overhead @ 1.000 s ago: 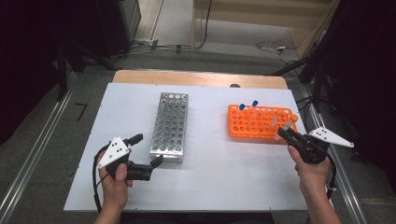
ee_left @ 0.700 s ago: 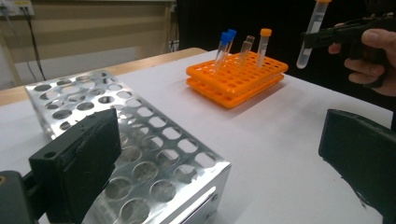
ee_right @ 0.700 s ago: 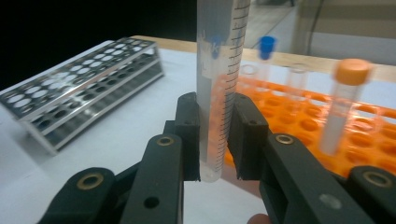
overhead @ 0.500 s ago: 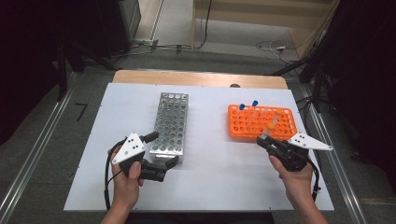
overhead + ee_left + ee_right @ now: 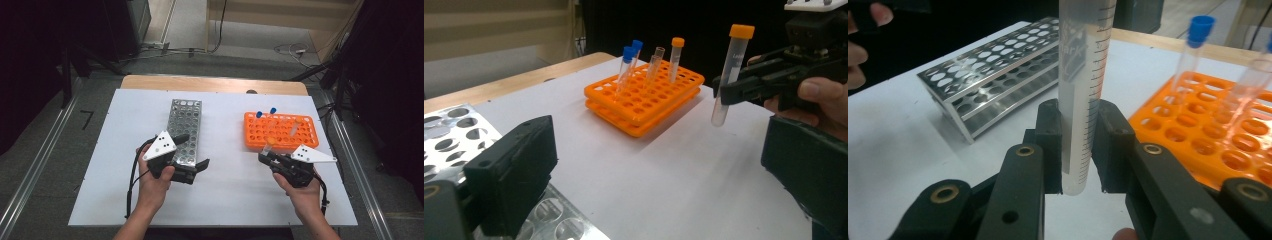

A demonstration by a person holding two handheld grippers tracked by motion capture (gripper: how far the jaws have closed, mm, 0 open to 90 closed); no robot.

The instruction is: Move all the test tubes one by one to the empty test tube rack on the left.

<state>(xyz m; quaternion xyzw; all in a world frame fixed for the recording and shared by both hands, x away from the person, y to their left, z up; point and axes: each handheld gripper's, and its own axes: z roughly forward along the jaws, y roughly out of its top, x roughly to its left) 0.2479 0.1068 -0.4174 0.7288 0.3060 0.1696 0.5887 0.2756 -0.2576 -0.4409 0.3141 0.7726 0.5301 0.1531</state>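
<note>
My right gripper [image 5: 266, 158] [image 5: 1079, 150] is shut on a clear test tube with an orange cap [image 5: 269, 145] [image 5: 729, 75] [image 5: 1083, 75], held upright above the white table just in front of the orange rack [image 5: 280, 131] [image 5: 644, 100] [image 5: 1218, 145]. That rack holds several tubes, two of them blue-capped [image 5: 265, 113] [image 5: 630, 62] [image 5: 1193, 45]. My left gripper [image 5: 192, 152] [image 5: 649, 155] stands wide open with nothing between its jaws, at the near right corner of the metal rack [image 5: 182, 130] [image 5: 449, 135] [image 5: 993, 85], and it points at the held tube.
The racks stand on a white board [image 5: 225, 200] over a wooden tabletop [image 5: 210, 84]. Open board lies between the two racks and along the near edge. Dark equipment and cables sit beyond the far edge.
Both hands have moved toward the middle. The right gripper has carried the tube left, away from the orange rack's right end. The left gripper has shifted right along the metal rack's near end.
</note>
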